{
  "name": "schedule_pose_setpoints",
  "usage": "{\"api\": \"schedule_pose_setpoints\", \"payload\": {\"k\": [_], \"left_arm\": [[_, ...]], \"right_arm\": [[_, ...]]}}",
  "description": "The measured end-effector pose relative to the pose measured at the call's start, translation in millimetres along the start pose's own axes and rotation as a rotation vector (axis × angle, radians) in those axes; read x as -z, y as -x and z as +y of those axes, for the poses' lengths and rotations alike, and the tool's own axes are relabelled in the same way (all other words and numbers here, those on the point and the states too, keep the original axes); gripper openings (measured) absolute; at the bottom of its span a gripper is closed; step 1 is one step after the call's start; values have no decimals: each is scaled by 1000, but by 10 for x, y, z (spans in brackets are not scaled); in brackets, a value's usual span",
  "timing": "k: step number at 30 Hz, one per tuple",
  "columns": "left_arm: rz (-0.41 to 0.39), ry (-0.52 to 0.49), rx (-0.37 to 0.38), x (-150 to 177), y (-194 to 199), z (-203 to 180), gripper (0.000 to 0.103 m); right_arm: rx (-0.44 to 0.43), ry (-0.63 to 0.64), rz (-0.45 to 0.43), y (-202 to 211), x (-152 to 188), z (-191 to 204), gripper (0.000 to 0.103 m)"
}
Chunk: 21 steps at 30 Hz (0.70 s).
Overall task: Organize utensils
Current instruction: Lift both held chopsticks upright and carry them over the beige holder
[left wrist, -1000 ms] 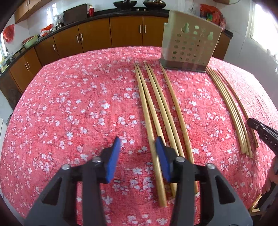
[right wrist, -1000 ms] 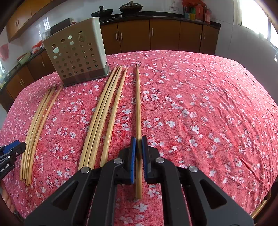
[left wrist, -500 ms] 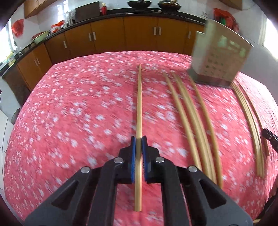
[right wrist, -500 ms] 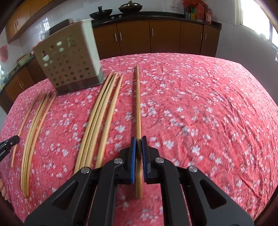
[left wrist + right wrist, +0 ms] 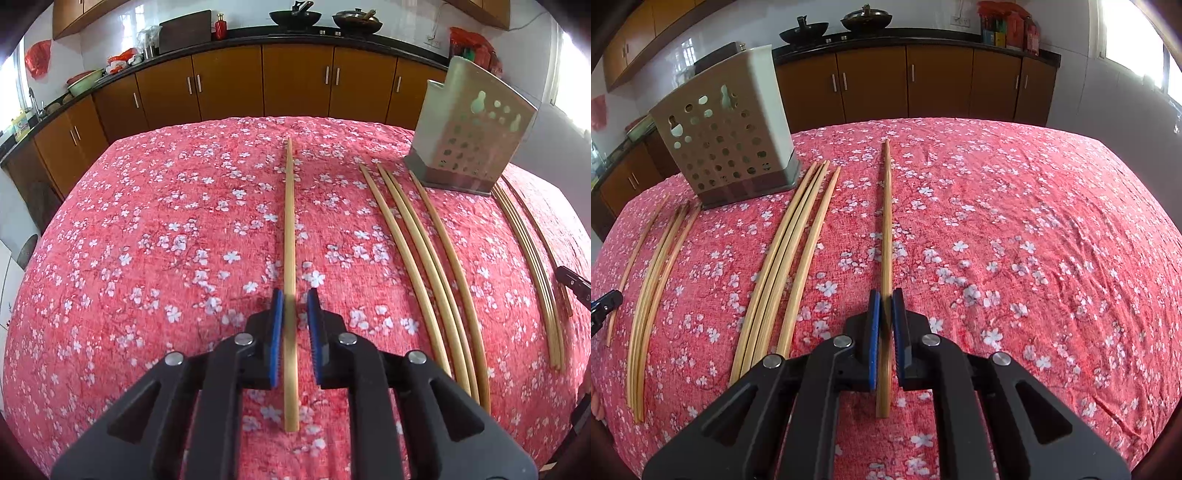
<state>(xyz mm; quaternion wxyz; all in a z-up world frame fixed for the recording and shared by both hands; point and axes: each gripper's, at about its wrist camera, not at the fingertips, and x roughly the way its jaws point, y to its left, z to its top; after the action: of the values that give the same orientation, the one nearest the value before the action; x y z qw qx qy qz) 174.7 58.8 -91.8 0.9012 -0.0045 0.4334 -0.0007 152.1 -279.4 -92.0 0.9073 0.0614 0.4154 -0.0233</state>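
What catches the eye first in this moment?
A red floral tablecloth fills both views, with rows of chopsticks lying toward a perforated beige holder at its far side. The right tool is clamped on a darker chopstick; the left tool has just been opening, a pale chopstick loose between its jaws.

Left of the left claw (image 5: 295, 314): bare flowered cloth on the tabletop (image 5: 147, 240), free to the edge.
Right of the left claw: three loose chopsticks (image 5: 424, 251), near.
Far right, left view: holed holder (image 5: 469, 147) upright, more chopsticks (image 5: 532, 266) just beside it.
Right of the right claw (image 5: 884, 314): open cloth, free to the edge.
Left of the right claw: four chopsticks (image 5: 786, 254), then a further bunch (image 5: 653, 277); holder behind them.
Beyond the tabletop: cabinets (image 5: 923, 85), well apart.
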Motion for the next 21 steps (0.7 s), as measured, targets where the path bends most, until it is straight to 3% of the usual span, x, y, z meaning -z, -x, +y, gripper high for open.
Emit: {"api": "schedule_pose_setpoints", "payload": {"k": [7,15,21], "left_arm": [[10,16,14,-1,64,5,8],[-121,26,19,-174,521,64,8],[-262,38,27,-462,963,68,8]], "right_arm": [[-22,-23,-33,155,52,7,8],[-45,-49,-185,652,-165,-126,7],[-64,-54,-305,1028,-424,-161,7]]}}
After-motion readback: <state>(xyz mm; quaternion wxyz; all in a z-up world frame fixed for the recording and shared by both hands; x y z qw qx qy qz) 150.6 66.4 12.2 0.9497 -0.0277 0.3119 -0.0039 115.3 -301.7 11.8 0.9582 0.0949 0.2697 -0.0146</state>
